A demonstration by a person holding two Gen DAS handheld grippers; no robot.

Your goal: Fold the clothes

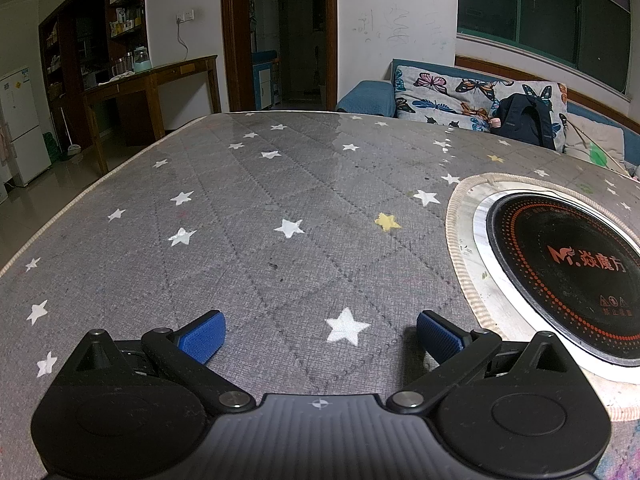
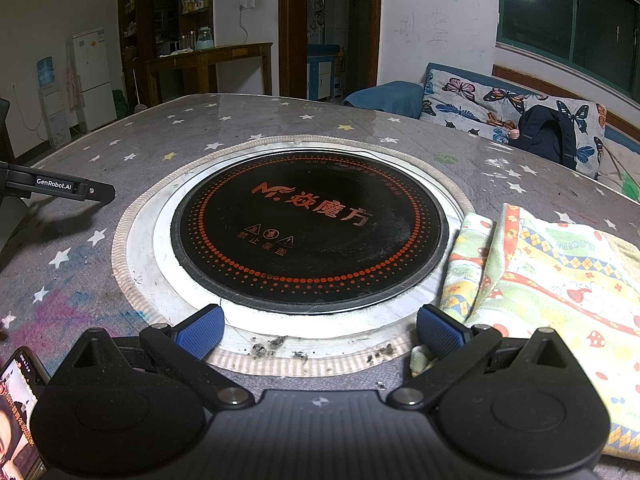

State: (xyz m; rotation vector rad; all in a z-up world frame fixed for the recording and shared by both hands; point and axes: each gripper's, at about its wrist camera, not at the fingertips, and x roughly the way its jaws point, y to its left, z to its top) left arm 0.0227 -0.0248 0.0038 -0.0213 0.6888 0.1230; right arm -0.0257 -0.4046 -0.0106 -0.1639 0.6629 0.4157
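Both the left hand-held gripper (image 1: 320, 334) and right hand-held gripper (image 2: 320, 330) gape wide and empty over the worktop (image 1: 248, 248), so folding looks unstarted; next, the right must reach the cloth (image 2: 560, 280) at 3 o'clock.

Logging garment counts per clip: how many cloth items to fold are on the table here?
1: a patterned cloth, already folded, lies right of the round cooktop, beside the right gripper. The left view shows none; others may lie out of frame.

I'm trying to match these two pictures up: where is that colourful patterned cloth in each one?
Left wrist view: the cloth is not in it.
Right wrist view: the folded cloth lies at the right, beside the cooktop.
Shared landmark: the round black cooktop set into the table.
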